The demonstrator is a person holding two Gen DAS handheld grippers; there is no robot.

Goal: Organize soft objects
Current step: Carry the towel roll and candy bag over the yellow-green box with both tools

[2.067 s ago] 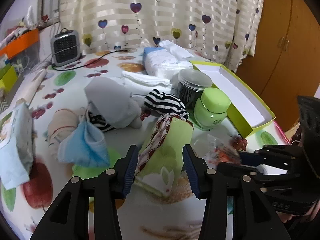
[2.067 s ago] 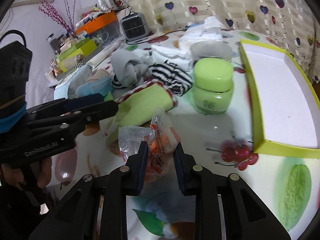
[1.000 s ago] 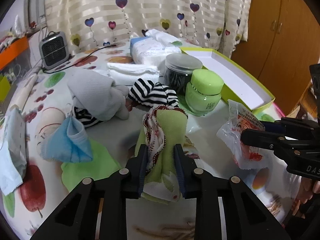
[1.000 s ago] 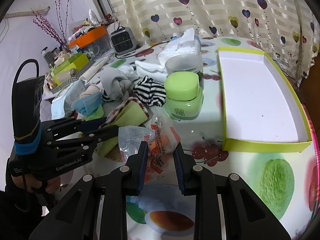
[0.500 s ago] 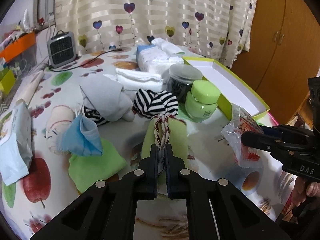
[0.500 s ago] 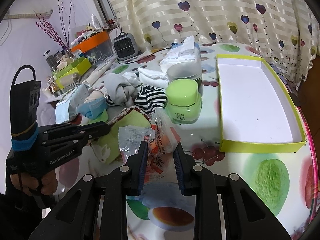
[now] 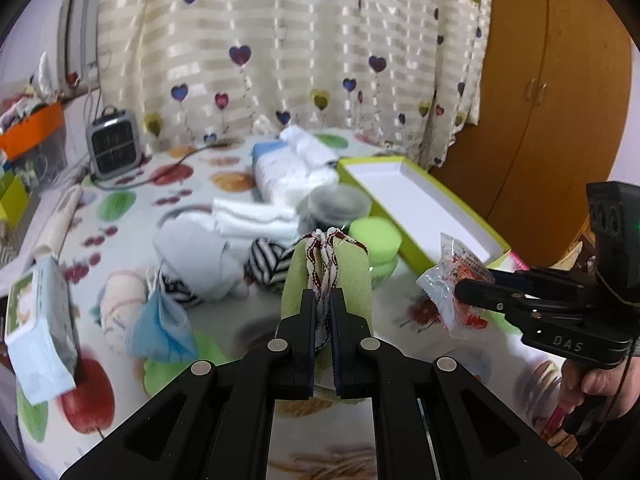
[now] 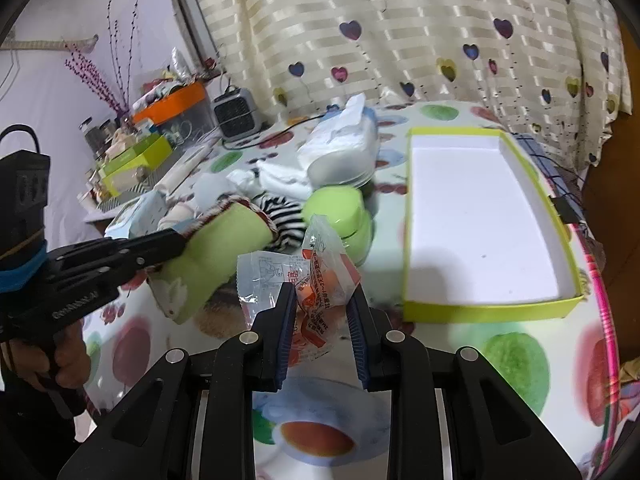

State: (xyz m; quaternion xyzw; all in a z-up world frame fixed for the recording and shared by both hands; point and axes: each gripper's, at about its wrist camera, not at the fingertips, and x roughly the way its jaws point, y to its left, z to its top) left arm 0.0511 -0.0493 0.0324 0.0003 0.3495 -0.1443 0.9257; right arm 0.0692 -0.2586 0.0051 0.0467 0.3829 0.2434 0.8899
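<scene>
My left gripper point(image 7: 323, 300) is shut on a green cloth with a red-and-white trimmed edge point(image 7: 352, 280) and holds it lifted above the table; the cloth also shows in the right wrist view point(image 8: 224, 248). My right gripper point(image 8: 320, 300) is shut on a clear and orange snack packet point(image 8: 316, 280), held above the table left of the open yellow-green box point(image 8: 480, 304). The packet point(image 7: 448, 280) and right gripper point(image 7: 460, 290) also show in the left wrist view, near the box point(image 7: 420, 200).
A green jar point(image 8: 340, 216), a clear tub point(image 7: 340, 204), a striped sock point(image 7: 268, 264), grey cloth point(image 7: 192, 248), a blue mask point(image 7: 160, 328), white towels point(image 7: 252, 216), a tissue pack point(image 7: 288, 168) and a small heater point(image 7: 114, 148) lie on the fruit-print tablecloth.
My left gripper closed on the green cloth and lifted it. My right gripper, holding the packet, rose and moved toward the box.
</scene>
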